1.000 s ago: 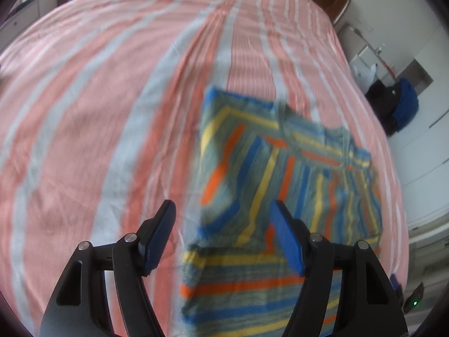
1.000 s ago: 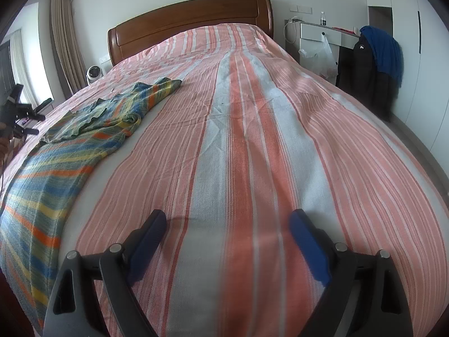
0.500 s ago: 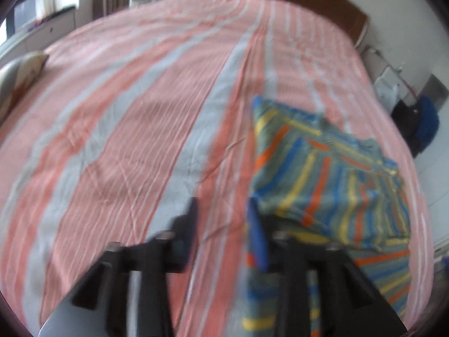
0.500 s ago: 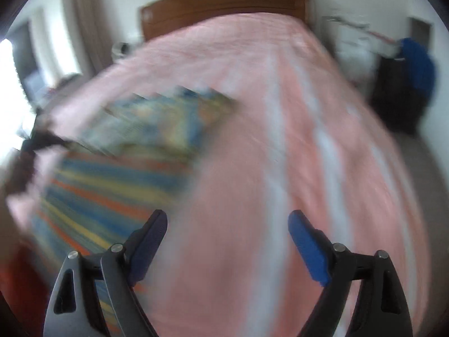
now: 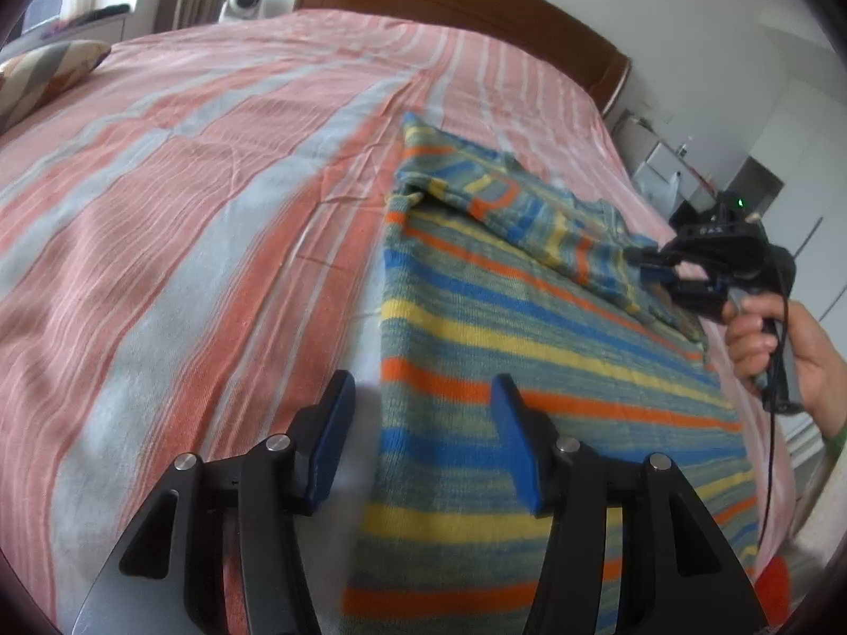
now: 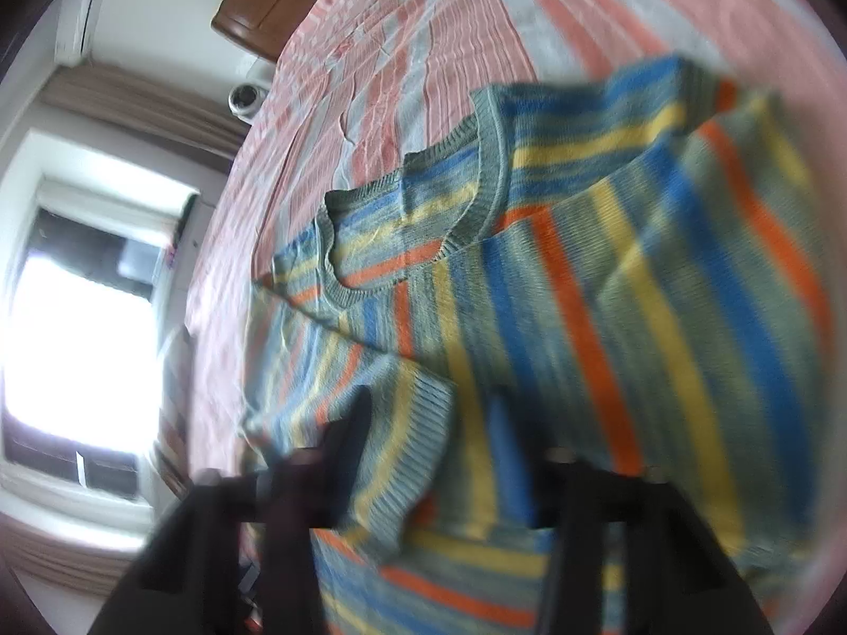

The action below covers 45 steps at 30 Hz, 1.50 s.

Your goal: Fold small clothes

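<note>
A striped knit sweater (image 5: 529,328) in blue, yellow, orange and grey-green lies flat on a bed (image 5: 174,222) covered with a pink, orange and pale grey striped sheet. In the left wrist view the sweater fills the area from the centre toward 4 o'clock, its hem end nearest the camera and its upper part folded over toward 1 o'clock.

The left tongs (image 5: 423,439) stand wide apart and hold nothing; one blue pad is over the bare sheet just beside the sweater's edge, the other over the sweater's body.

At 3 o'clock in the same view, the right tongs (image 5: 648,264) are gripped in the person's right hand (image 5: 767,338) and reach the folded sleeve part at the sweater's far side. In the right wrist view the picture is blurred: the ribbed cuff of a sleeve (image 6: 407,455) sits between the fingers, near 6 o'clock, but I cannot tell whether they are clamped on it. The neckline (image 6: 402,233) shows near the centre.

A wooden headboard (image 5: 466,5) runs along 12 o'clock, with a patterned pillow (image 5: 42,74) at 10 o'clock.
</note>
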{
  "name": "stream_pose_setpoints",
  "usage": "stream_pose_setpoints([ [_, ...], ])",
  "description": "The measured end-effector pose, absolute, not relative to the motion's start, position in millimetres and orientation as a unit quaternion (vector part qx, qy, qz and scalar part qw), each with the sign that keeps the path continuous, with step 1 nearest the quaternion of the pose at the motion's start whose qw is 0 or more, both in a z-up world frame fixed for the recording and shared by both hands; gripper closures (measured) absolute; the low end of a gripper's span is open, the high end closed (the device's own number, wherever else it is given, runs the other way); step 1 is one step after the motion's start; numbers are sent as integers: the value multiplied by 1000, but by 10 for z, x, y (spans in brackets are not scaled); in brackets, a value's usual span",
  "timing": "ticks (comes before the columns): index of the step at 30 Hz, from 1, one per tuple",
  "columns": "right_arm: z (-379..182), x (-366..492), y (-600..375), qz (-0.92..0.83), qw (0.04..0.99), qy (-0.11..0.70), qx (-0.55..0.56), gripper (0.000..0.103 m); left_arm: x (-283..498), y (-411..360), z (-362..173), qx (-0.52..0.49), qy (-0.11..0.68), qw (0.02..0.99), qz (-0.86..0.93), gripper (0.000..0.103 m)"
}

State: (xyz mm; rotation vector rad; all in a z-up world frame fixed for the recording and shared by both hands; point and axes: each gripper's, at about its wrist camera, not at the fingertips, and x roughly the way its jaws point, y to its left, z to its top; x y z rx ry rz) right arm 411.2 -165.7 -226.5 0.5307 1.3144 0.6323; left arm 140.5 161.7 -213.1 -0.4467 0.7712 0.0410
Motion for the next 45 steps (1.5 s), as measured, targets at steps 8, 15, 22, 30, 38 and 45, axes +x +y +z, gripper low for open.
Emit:
stream_pose_setpoints([
  [8, -2001, 4176, -1448, 262, 794, 539, 99, 94, 1397, 1581, -2140, -209, 359, 909, 5, 36],
  [15, -1696, 3813, -1585, 288, 819, 487, 95, 88, 1390, 1535, -2162, -198, 357, 913, 3, 31],
  [22, -2057, 3476, -1067, 349, 760, 548, -21, 61, 1386, 1479, -2165, -183, 359, 915, 1, 24],
  [30, -1278, 2871, -1721, 329, 845, 422, -13, 26, 1200, 1551, -1970, -227, 361, 904, 5, 17],
  [38, -1516, 2037, -3148, 147, 909, 384, -68, 19, 814, 1512, -1801, -147, 363, 911, 127, 6],
  [45, -2108, 1793, -4189, 10, 911, 413, -14, 1, 1023, 1694, -2165, -127, 396, 895, 162, 4],
])
